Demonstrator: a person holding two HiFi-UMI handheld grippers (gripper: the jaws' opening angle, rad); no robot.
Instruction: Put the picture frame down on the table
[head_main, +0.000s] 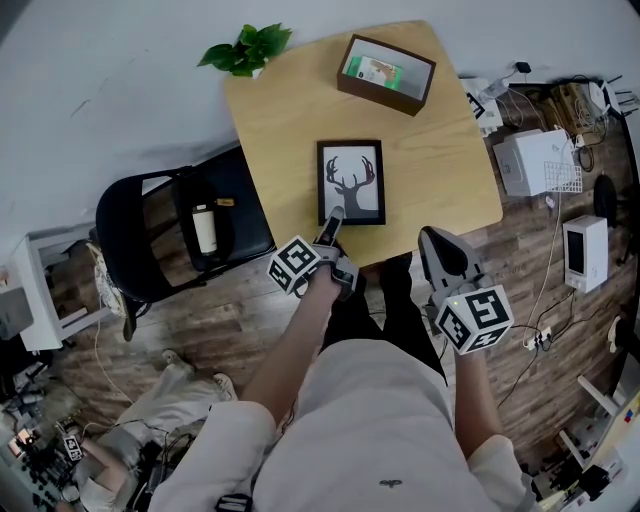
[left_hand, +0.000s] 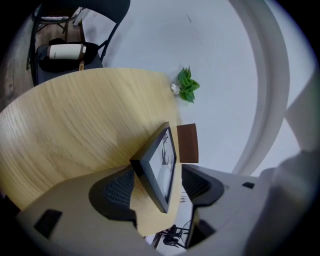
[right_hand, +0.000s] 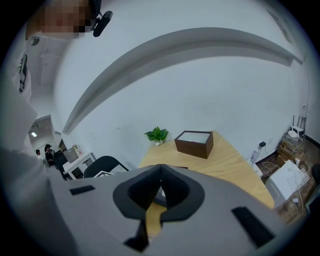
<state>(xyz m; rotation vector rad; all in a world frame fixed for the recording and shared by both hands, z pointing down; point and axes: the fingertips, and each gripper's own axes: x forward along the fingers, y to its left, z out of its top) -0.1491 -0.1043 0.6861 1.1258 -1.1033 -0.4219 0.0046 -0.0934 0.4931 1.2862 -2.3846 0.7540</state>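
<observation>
The left gripper (head_main: 333, 216) (left_hand: 155, 185) had its jaws apart around the near edge of the black-framed rectangular deer picture (head_main: 351, 182) (left_hand: 161, 167), which lay flat on the pale wooden desk (head_main: 280, 120) (towards its front). The right gripper (head_main: 436, 244) (right_hand: 160, 188), jaws together, held nothing.

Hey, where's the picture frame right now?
In the head view the picture frame sits on the table toward its near edge, closer to the person than the brown box, its near-left corner between the left claw's jaws.
</observation>
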